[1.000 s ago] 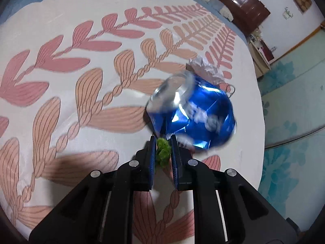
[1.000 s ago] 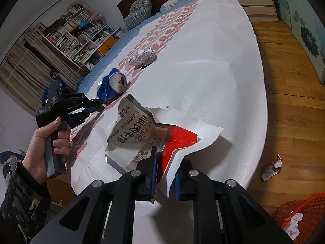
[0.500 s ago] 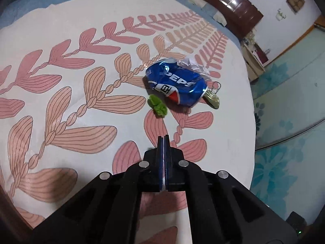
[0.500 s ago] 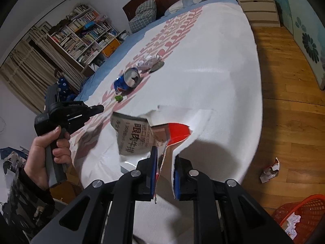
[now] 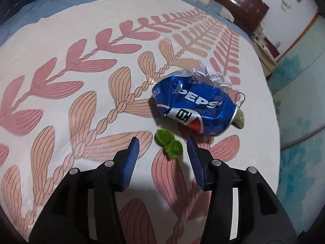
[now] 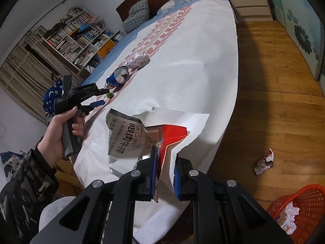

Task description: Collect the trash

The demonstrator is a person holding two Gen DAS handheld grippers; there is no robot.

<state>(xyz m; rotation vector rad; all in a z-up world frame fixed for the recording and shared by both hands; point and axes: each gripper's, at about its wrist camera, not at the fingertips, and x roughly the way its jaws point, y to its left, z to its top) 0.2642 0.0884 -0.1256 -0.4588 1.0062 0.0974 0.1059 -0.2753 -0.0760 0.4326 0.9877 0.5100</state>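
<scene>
A crushed blue Pepsi can (image 5: 195,107) lies on the patterned bedspread (image 5: 81,81). A small green fuzzy scrap (image 5: 169,143) lies just in front of it, between the fingertips of my open left gripper (image 5: 162,152). Crumpled white paper (image 5: 213,76) sits behind the can. My right gripper (image 6: 164,168) is shut on a torn white, grey and red food wrapper (image 6: 142,136), held over the bed edge. The left gripper (image 6: 101,96), the can (image 6: 117,77) and the scrap (image 6: 110,95) also show in the right wrist view.
A red mesh basket (image 6: 304,205) with paper trash stands on the wood floor at lower right. A crumpled wrapper (image 6: 264,161) lies on the floor. A bookshelf (image 6: 81,38) and a pillow (image 6: 138,13) are beyond the bed.
My left gripper let the green scrap drop, pulled back shut, and has now opened and come down around the scrap. The right gripper keeps holding the wrapper.
</scene>
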